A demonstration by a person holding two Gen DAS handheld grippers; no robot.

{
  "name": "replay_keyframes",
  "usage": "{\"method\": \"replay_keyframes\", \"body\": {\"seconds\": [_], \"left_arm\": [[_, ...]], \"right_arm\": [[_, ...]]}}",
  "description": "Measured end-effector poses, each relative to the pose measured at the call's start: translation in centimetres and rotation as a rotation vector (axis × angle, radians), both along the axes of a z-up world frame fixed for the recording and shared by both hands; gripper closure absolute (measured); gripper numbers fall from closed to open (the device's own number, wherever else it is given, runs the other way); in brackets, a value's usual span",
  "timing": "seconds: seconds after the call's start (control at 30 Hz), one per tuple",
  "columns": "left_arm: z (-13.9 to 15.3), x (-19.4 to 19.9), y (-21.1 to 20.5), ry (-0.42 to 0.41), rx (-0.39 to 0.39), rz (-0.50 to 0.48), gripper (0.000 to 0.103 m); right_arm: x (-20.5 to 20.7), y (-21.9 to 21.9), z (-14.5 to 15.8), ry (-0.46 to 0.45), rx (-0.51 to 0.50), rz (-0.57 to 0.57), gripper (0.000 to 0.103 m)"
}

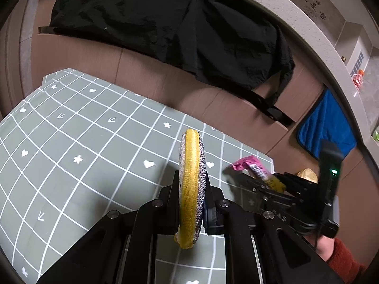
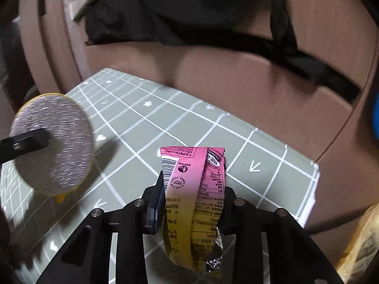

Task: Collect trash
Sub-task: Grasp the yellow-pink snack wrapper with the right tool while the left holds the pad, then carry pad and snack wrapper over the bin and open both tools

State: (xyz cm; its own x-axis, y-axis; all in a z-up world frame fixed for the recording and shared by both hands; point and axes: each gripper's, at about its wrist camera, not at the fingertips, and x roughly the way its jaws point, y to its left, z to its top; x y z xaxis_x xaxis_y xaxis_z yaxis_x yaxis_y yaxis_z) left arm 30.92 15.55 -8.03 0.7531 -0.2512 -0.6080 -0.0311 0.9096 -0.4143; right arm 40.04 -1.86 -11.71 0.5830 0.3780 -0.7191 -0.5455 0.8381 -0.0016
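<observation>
My left gripper (image 1: 192,179) is shut on a round scouring pad (image 1: 189,151) with a yellow rim and silver mesh faces, held on edge above the table. The right wrist view shows the same pad (image 2: 54,142) flat-on at the left, with a left finger across it. My right gripper (image 2: 194,189) is shut on a crumpled pink and yellow snack wrapper (image 2: 189,163), whose foil end hangs below the fingers. From the left wrist view, the wrapper (image 1: 251,165) sticks out of the right gripper (image 1: 263,184) near the table's right corner.
A grey-green cloth with a white grid covers the table (image 1: 71,142). Behind it, a black garment (image 1: 165,23) drapes over brown furniture. A blue towel (image 1: 324,123) hangs at the right. A yellowish bag (image 2: 362,241) sits beyond the table's right edge. A hand in a red sleeve (image 1: 343,255) holds the right gripper.
</observation>
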Motion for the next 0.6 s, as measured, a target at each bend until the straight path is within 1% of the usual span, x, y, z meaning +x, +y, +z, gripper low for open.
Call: {"method": "replay_keyframes", "body": {"seconds": [0.17, 0.37, 0.5, 0.6], "left_arm": [[1.6, -0.5, -1.7, -0.030, 0.016, -0.016, 0.088], [4.0, -1.5, -4.2, -0.074, 0.035, -0.037, 0.088], [6.0, -2.0, -6.9, -0.109, 0.049, -0.073, 0.088], [7.6, -2.1, -9.7, -0.143, 0.058, -0.112, 0.088]], "right_arm": [[-2.4, -1.5, 2.9, -0.059, 0.045, 0.018, 0.070], [-4.7, -4.4, 6.2, -0.125, 0.098, -0.003, 0.070], [-6.3, -7.7, 8.2, -0.173, 0.123, -0.038, 0.070], [-8.0, -10.6, 9.5, -0.206, 0.147, -0.073, 0.070]]}}
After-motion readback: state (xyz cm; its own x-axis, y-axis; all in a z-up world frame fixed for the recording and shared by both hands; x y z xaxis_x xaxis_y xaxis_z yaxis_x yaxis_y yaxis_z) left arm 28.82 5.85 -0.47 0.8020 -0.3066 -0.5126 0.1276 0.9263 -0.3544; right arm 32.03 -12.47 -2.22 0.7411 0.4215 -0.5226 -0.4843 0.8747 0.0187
